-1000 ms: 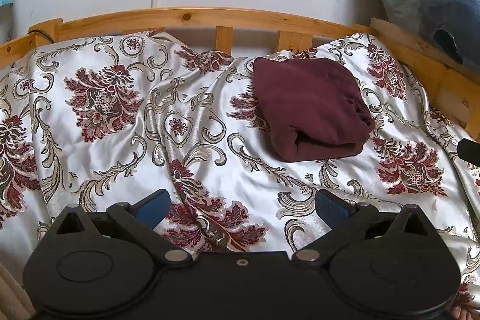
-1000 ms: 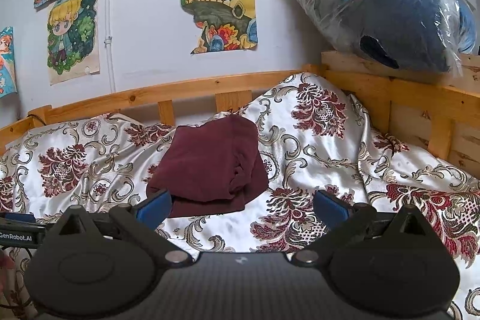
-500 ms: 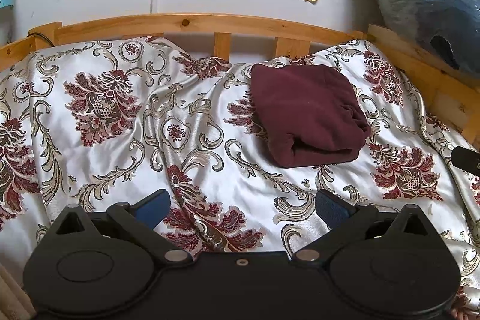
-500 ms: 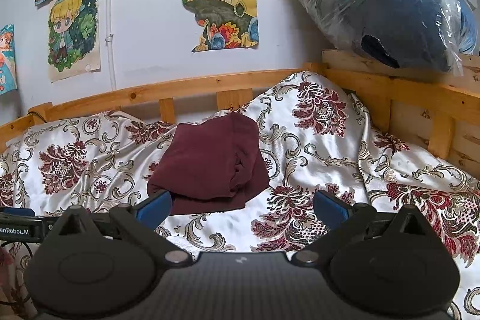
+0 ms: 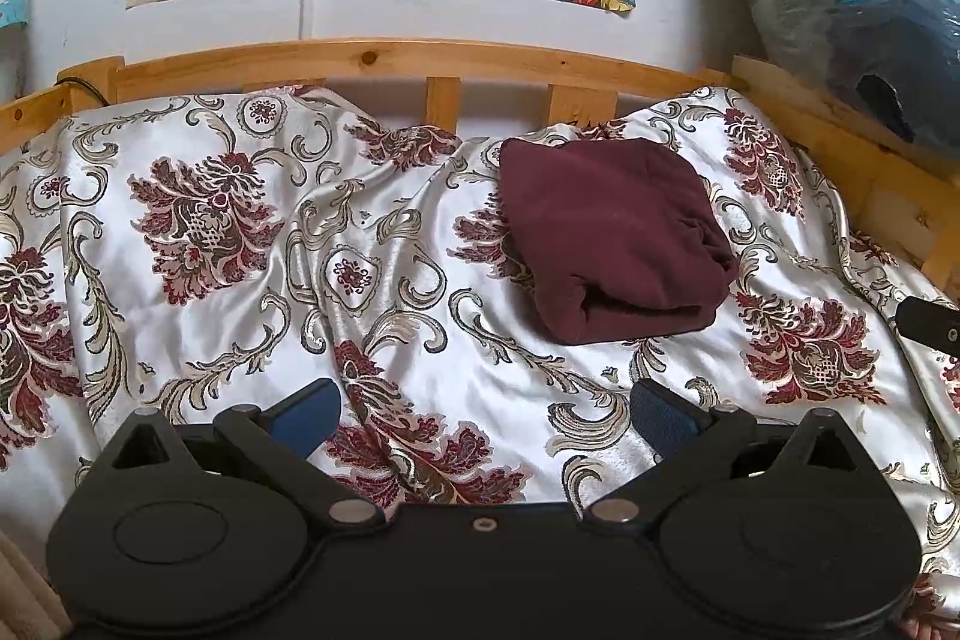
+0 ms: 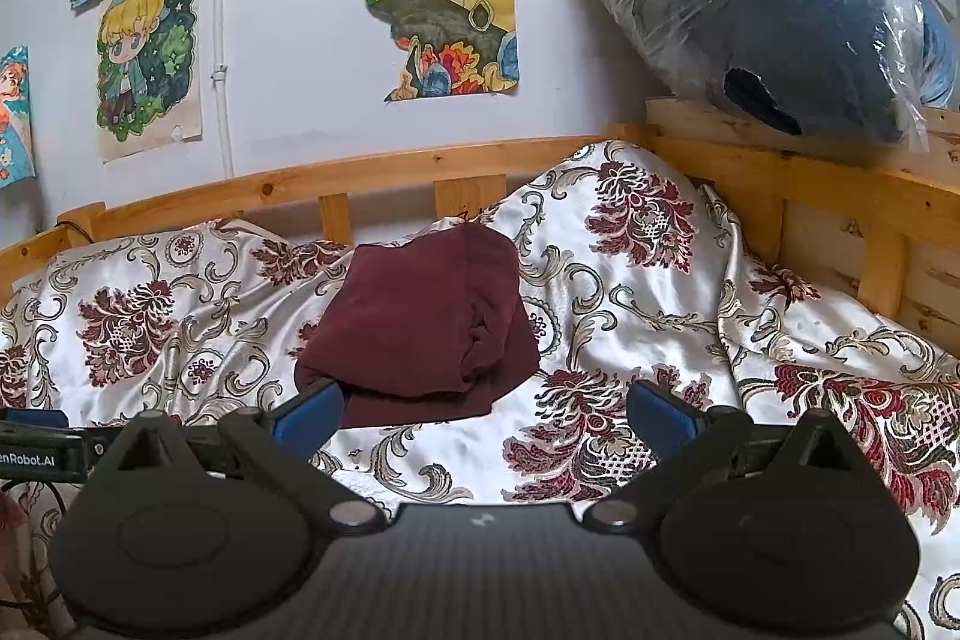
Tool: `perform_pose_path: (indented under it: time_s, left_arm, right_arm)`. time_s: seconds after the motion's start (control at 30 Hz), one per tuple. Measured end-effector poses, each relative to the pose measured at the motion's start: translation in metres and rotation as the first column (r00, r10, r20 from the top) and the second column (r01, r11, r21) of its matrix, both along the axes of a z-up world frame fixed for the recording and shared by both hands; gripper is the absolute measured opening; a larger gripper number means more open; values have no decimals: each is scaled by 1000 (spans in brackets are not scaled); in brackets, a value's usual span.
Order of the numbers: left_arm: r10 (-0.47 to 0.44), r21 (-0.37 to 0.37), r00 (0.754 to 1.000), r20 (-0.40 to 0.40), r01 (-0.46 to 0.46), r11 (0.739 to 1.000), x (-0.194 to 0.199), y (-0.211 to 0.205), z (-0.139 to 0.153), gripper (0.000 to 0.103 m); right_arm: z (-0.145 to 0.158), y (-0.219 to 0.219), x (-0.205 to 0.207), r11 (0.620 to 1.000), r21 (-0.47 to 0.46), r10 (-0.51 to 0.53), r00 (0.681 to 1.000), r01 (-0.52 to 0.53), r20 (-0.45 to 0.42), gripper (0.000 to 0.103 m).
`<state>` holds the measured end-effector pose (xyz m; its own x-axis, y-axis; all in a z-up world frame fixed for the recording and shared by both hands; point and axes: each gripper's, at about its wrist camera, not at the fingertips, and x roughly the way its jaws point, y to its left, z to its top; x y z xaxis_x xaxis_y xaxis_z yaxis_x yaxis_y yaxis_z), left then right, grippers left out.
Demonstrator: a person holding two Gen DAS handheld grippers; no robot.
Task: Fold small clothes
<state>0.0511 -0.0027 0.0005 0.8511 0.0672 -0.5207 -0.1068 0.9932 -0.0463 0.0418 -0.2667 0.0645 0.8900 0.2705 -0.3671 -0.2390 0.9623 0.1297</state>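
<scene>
Jaws of the left gripper stand wide apart and hold nothing, hovering over the floral bedspread. Jaws of the right gripper are equally wide and empty. Folded maroon garment lies on the bedspread near the wooden bed rail, well ahead and right of the left gripper; in the right wrist view its near edge appears just beyond the left blue fingertip.

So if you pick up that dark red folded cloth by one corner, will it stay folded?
Probably not: the dark red cloth looks soft and floppy, its layers lying loose, so it would likely unfold. It may also slide easily on the shiny bedspread.
</scene>
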Motion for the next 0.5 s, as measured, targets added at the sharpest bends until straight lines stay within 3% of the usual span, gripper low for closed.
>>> perform_pose_path:
  time_s: [0.5]
  left_arm:
    - [0, -2, 1000, -7, 0, 1000, 0, 0, -1, 102]
  right_arm:
    - [0, 1, 1, 1000, 3, 1, 1000, -1, 0, 103]
